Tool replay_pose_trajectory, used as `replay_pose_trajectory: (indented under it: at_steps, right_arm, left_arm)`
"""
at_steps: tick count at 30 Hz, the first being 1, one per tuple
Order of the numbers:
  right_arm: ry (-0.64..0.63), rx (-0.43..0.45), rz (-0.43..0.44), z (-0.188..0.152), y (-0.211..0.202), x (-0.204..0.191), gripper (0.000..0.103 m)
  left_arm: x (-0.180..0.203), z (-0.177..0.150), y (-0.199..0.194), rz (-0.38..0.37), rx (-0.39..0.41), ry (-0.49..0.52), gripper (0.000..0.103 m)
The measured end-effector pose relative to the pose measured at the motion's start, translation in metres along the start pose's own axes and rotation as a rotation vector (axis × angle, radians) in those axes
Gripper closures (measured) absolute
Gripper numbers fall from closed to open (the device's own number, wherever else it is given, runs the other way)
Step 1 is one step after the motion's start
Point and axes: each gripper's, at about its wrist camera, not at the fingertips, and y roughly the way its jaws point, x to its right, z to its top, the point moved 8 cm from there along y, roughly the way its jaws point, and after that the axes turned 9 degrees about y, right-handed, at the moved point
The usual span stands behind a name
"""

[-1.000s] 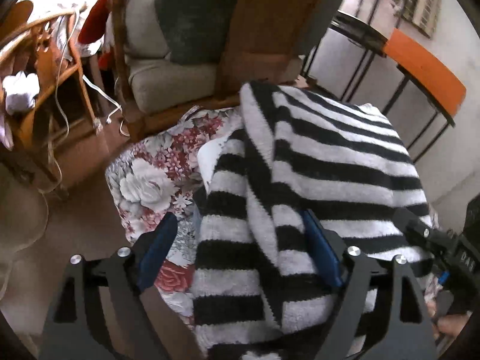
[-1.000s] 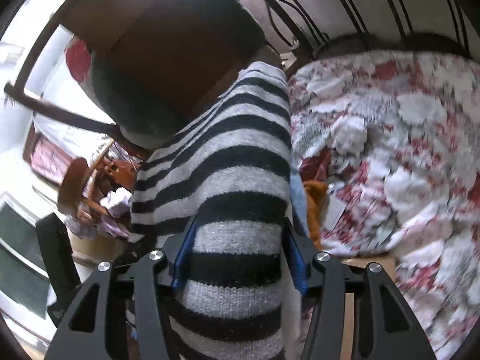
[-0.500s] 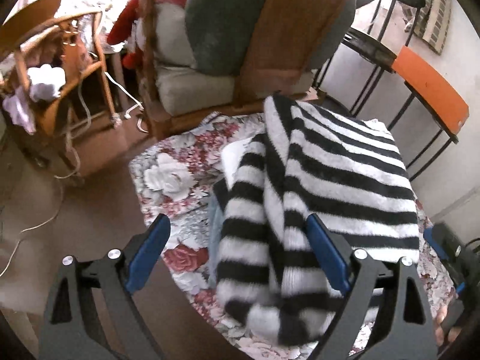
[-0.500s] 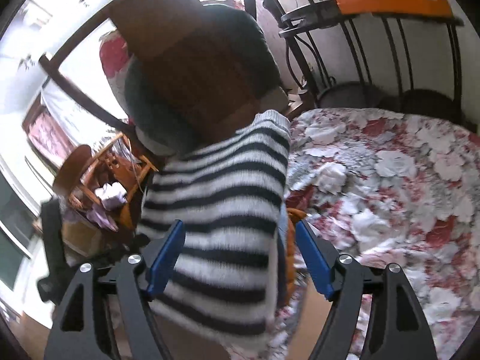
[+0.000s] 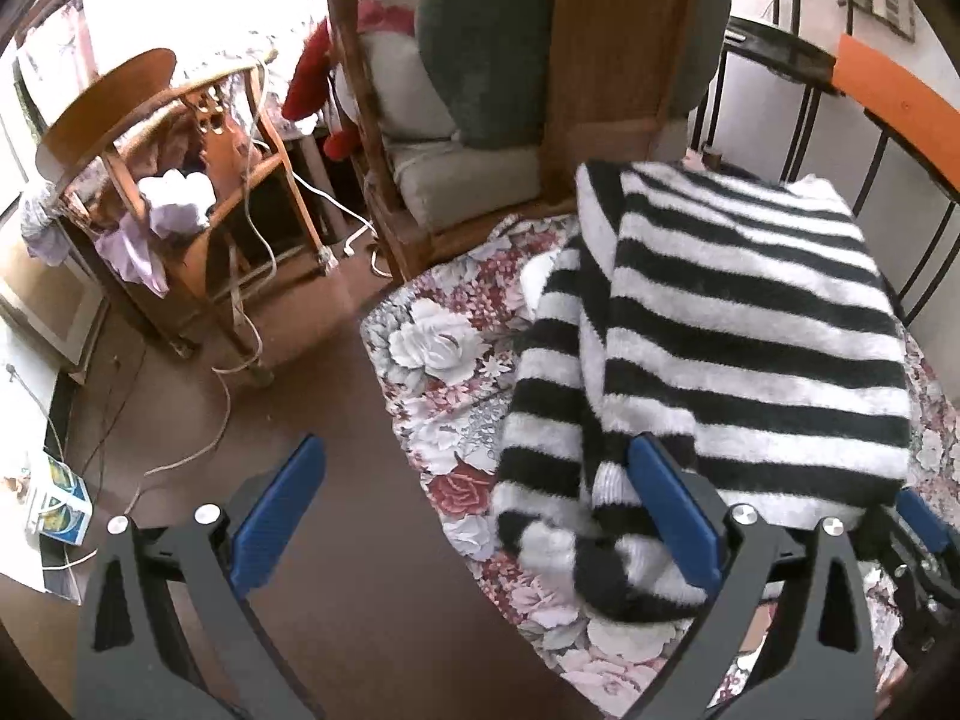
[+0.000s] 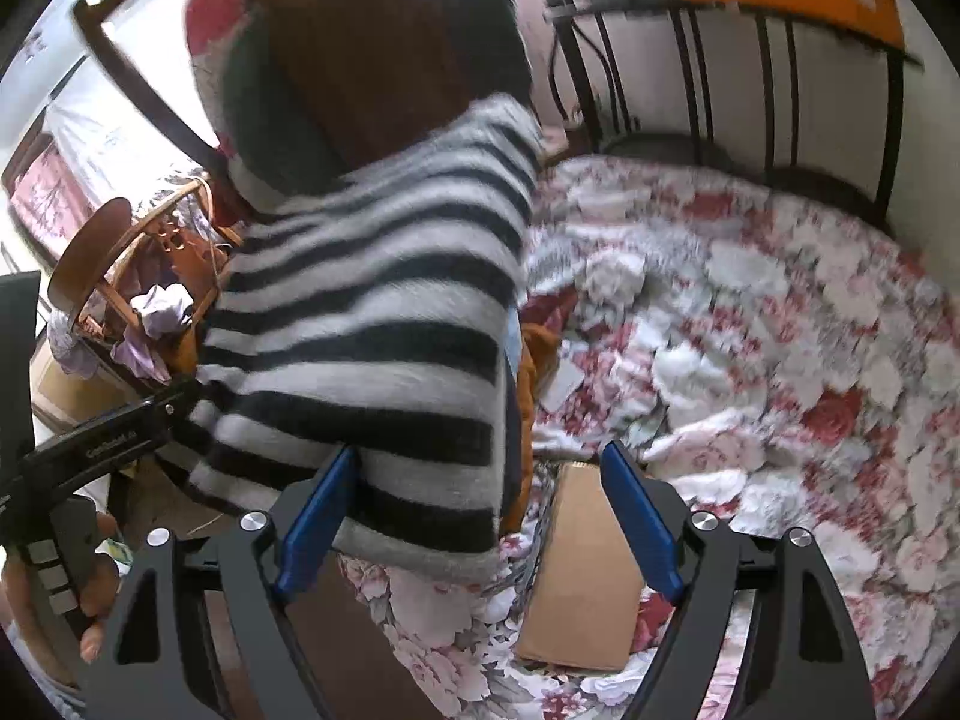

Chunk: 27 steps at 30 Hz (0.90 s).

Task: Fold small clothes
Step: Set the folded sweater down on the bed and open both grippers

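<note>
Left wrist view: left gripper and right gripper opening, released; striped sweater sleeve may slide off bed edge.

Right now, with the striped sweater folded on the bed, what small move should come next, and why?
Probably draw both grippers back. The left gripper and right gripper are opening, pressing nothing, and the sweater lies folded on the floral cover.

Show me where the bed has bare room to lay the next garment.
The widest free patch is the floral cover right of the striped sweater, up to the black rails. A narrower strip lies left of the sweater toward the bed edge. It is crowded beside the sweater: orange cloth and cardboard.
</note>
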Motion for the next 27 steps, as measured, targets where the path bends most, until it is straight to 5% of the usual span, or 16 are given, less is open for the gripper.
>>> replay_pose_trajectory:
  at_steps: [10, 15, 21, 27]
  right_arm:
    - [0.012, 0.162, -0.048, -0.042, -0.089, -0.003, 0.006]
    - [-0.051, 0.195, -0.17, -0.045, -0.122, 0.0, 0.004]
    - [-0.041, 0.286, -0.097, -0.034, -0.164, -0.02, 0.004]
    - [-0.128, 0.28, -0.105, -0.035, -0.168, -0.045, 0.004]
  left_arm:
    - [-0.002, -0.05, -0.074, -0.022, 0.086, -0.02, 0.004]
    - [-0.001, -0.07, -0.104, -0.027, 0.111, -0.019, 0.004]
    - [-0.006, -0.07, -0.138, 0.004, 0.145, -0.009, 0.004]
    - [-0.016, -0.063, -0.161, 0.015, 0.175, -0.03, 0.004]
